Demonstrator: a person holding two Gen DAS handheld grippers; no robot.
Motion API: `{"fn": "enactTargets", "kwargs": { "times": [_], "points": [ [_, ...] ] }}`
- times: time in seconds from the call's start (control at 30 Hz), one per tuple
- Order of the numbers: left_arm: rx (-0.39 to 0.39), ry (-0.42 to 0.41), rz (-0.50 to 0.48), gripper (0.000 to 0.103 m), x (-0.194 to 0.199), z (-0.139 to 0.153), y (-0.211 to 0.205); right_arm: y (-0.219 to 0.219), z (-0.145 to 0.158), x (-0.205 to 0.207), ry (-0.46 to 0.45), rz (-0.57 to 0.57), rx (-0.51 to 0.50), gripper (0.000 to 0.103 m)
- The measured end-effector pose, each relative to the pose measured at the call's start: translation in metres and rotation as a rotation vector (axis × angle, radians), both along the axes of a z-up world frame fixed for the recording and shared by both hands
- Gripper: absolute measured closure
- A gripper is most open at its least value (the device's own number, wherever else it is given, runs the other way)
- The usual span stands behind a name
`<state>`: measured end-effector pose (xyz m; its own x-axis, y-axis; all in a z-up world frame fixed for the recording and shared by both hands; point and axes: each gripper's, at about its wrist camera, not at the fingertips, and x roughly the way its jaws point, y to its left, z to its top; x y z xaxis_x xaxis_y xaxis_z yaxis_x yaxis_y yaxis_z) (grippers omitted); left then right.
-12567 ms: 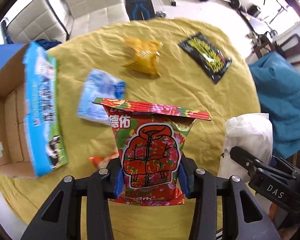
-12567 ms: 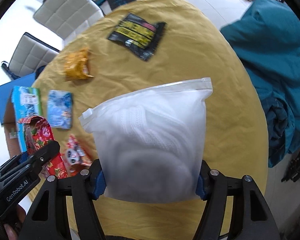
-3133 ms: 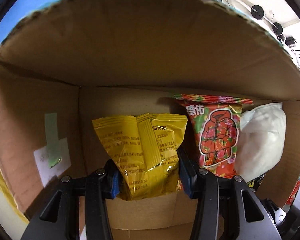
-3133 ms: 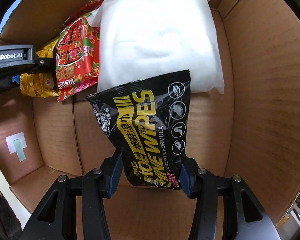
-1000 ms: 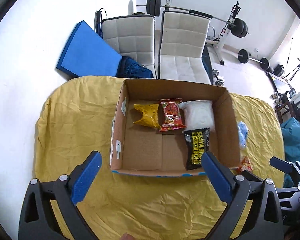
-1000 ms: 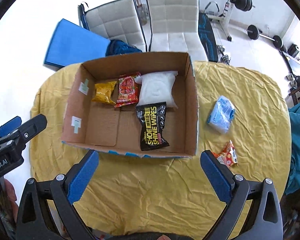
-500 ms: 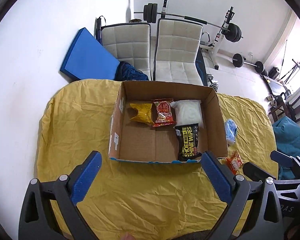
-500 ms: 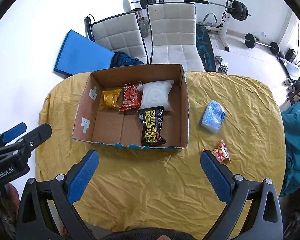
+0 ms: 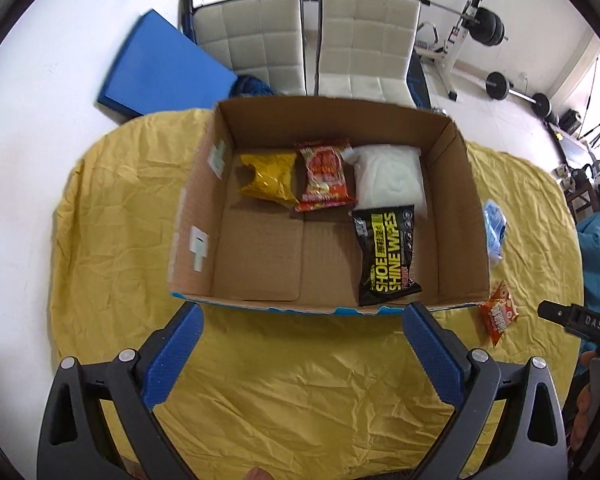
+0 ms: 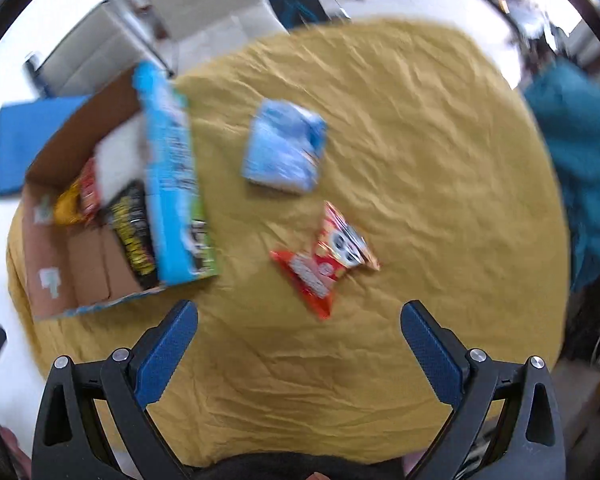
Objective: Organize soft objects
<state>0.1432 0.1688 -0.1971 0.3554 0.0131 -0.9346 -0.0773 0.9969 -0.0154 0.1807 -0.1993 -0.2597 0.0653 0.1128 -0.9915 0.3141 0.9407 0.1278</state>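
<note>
An open cardboard box (image 9: 456, 184) stands on the yellow tablecloth. In it lie a yellow snack bag (image 9: 268, 178), a red floral packet (image 9: 324, 176), a white pouch (image 9: 390, 174) and a black shoe-wipes pack (image 9: 386, 254). A light blue tissue pack (image 10: 284, 146) and an orange-red snack packet (image 10: 324, 260) lie on the cloth right of the box (image 10: 172, 184). My left gripper (image 9: 302, 320) is open and empty before the box's near wall. My right gripper (image 10: 300, 316) is open and empty, just short of the orange-red packet.
The yellow-covered table (image 9: 300, 392) ends close to my grippers. Two white chairs (image 9: 308, 48) and a blue mat (image 9: 160, 68) stand behind the box. A teal cloth heap (image 10: 580, 148) lies off the table's right edge. Gym weights (image 9: 488, 24) are at the back.
My right gripper has swung right and down, from facing the box to facing the two packets on the cloth; its view is blurred. My left gripper has moved closer to the box.
</note>
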Motion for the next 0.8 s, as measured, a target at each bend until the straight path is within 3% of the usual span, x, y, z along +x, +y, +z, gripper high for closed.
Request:
{"fn": "enactTargets", "kwargs": {
  "times": [0.17,0.27,0.3,0.37,0.4,0.47,0.5,0.67,0.8],
  "points": [
    [0.005,0.084,0.000,0.001,0.021,-0.040,-0.023,-0.041,-0.079,0.010,0.113,-0.201,0.140,0.000],
    [0.008,0.122,-0.009,0.001,0.035,-0.058,-0.040,-0.048,-0.113,0.015,0.152,-0.293,0.216,0.008],
    [0.019,0.130,-0.013,0.001,0.040,-0.061,-0.046,-0.049,-0.124,0.017,0.164,-0.310,0.235,0.014],
    [0.030,0.140,-0.027,0.001,0.049,-0.065,-0.060,-0.049,-0.141,0.020,0.196,-0.336,0.264,0.041],
    [0.036,0.141,-0.031,0.001,0.053,-0.064,-0.066,-0.050,-0.145,0.019,0.207,-0.344,0.270,0.042],
    [0.035,0.140,-0.049,0.001,0.062,-0.060,-0.081,-0.054,-0.141,0.018,0.183,-0.332,0.258,0.058],
    [0.031,0.135,-0.058,0.001,0.066,-0.055,-0.090,-0.056,-0.136,0.019,0.177,-0.297,0.242,0.061],
    [-0.027,0.075,-0.161,0.001,0.092,-0.022,-0.157,-0.092,-0.110,0.014,0.134,-0.193,0.165,0.062],
    [-0.046,0.120,-0.304,0.001,0.121,-0.027,-0.233,-0.135,-0.091,0.012,0.102,-0.157,0.091,0.062]
  ]
}}
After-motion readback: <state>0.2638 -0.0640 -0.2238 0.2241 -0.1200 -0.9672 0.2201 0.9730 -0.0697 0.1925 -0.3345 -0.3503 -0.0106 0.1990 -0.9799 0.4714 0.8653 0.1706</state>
